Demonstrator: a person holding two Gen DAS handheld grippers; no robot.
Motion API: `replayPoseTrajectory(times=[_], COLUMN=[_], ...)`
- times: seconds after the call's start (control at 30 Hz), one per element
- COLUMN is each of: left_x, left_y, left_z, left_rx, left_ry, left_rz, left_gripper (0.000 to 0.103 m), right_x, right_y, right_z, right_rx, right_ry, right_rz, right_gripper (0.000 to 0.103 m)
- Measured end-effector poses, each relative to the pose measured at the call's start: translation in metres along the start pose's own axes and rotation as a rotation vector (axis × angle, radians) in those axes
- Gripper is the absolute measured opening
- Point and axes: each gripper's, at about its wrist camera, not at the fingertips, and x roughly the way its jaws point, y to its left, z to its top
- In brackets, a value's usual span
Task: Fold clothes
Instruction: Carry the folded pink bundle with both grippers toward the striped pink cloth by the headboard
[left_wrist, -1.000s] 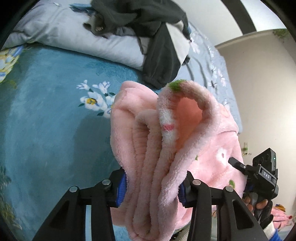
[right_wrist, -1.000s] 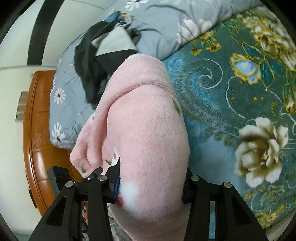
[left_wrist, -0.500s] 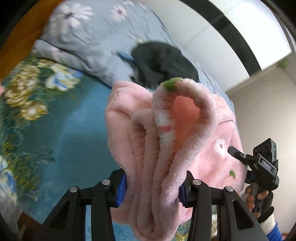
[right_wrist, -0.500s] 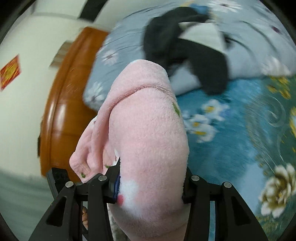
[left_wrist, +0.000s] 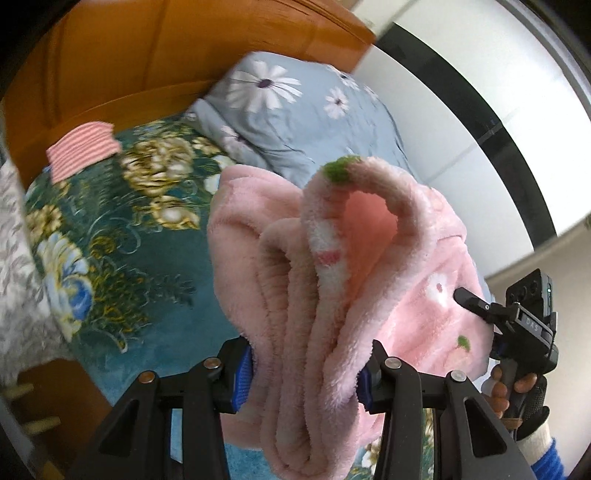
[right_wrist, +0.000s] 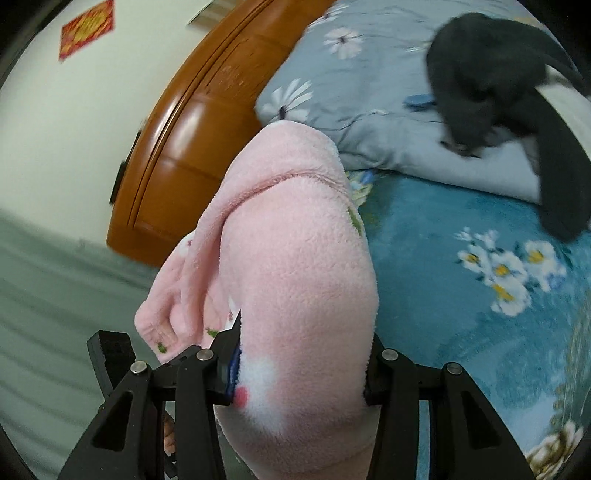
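A pink fleece garment (left_wrist: 295, 332) is held bunched in several thick folds above the bed, clear of the teal floral bedspread (left_wrist: 140, 266). Small printed motifs in white, red and green are seen on its pile, and one rolled edge arches over at the top with a green patch on it. The left gripper (left_wrist: 304, 373) is clamped on the stacked folds, with the blue pads pressed into the cloth on both sides. The right gripper (right_wrist: 301, 373) is closed on another rounded bulk of the same garment (right_wrist: 299, 280), a white and red motif lying between its fingers.

Compared with the frames from half a second and one second ago, both grasps are found unchanged, and the shape of the folds is the same. The background has shifted: the wooden headboard (left_wrist: 129, 62) and a pink striped item (left_wrist: 81, 147) are now in the left view, and the dark clothing (right_wrist: 498, 81) on the grey floral pillow (right_wrist: 351, 92) has moved to the right view's upper right.
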Motion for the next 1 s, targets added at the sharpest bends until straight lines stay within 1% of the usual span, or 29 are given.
replayPoseTrajectory(times=[0.1, 0.23, 0.47, 0.57, 0.7, 0.87, 1.0], left_x=[-0.007, -0.002, 0.024, 0.042, 0.074, 0.109, 0.132], left_y=[0.016, 0.039, 0.098, 0.131, 0.183, 0.248, 0.295], left_z=[0.004, 0.01, 0.028, 0.041, 0.064, 0.091, 0.111], left_rx=[-0.039, -0.091, -0.196, -0.243, -0.321, -0.411, -0.481], left_ry=[-0.025, -0.037, -0.008, 0.011, 0.037, 0.052, 0.041], left_rz=[0.011, 0.011, 0.013, 0.02, 0.026, 0.052, 0.069], left_gripper=[0.047, 0.047, 0.047, 0.047, 0.047, 0.047, 0.047], right_x=[0.019, 0.047, 0.114, 0.156, 0.226, 0.322, 0.4], right_y=[0.014, 0.03, 0.052, 0.054, 0.054, 0.052, 0.058], right_z=[0.011, 0.03, 0.061, 0.077, 0.099, 0.129, 0.152], right_rx=[-0.045, -0.096, -0.156, -0.161, -0.162, -0.15, -0.192], right_ry=[0.05, 0.109, 0.227, 0.285, 0.376, 0.481, 0.568], right_rz=[-0.001, -0.015, -0.067, -0.096, -0.141, -0.186, -0.202], right_gripper=[0.048, 0.048, 0.048, 0.048, 0.048, 0.048, 0.048])
